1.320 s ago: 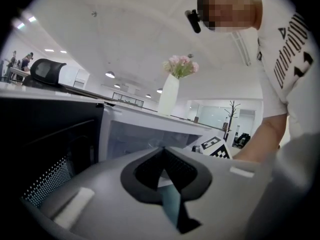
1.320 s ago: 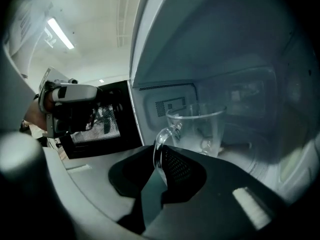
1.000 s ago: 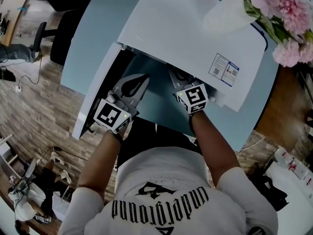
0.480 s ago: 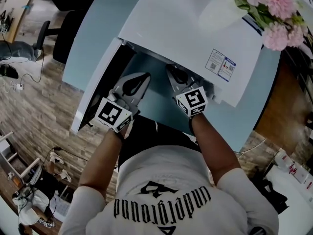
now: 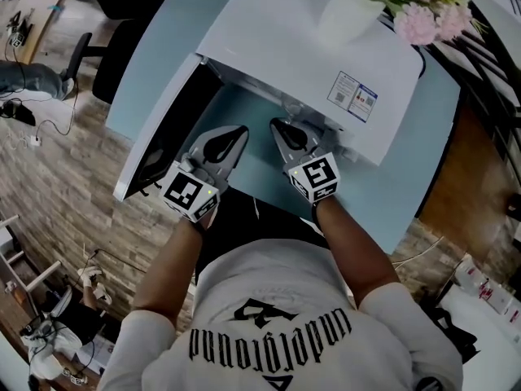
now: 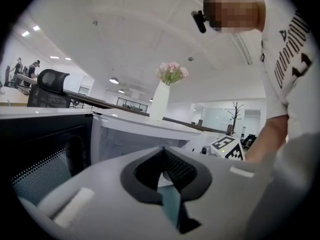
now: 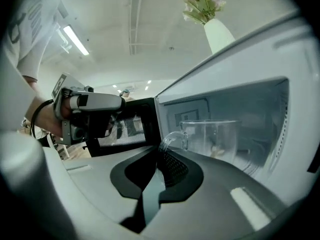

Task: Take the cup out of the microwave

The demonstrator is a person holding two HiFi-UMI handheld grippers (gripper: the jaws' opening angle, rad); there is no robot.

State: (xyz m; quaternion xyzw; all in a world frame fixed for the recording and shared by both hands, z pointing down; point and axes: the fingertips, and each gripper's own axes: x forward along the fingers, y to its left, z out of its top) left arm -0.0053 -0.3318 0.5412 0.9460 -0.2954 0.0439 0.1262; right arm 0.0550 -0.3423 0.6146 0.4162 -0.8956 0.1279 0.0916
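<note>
A clear glass cup (image 7: 212, 138) stands in the mouth of the white microwave (image 5: 285, 47), whose door (image 5: 159, 137) hangs open to the left. My right gripper (image 5: 278, 124) is at the cavity's front edge, shut on the cup's curved handle (image 7: 171, 139) at its jaw tips (image 7: 161, 153). To its left, my left gripper (image 5: 237, 129) hovers in front of the opening between the door and the right gripper. Its jaws (image 6: 163, 160) are shut with nothing between them. In the head view the microwave's top hides most of the cup.
The microwave sits on a light blue table (image 5: 407, 177). A white vase of pink flowers (image 5: 350, 10) stands on the microwave's top. Wooden floor with cables and an office chair (image 5: 81, 63) lies to the left.
My right gripper has drawn back towards me out of the microwave cavity, bringing the cup to the front. The left gripper has stayed almost in place.
</note>
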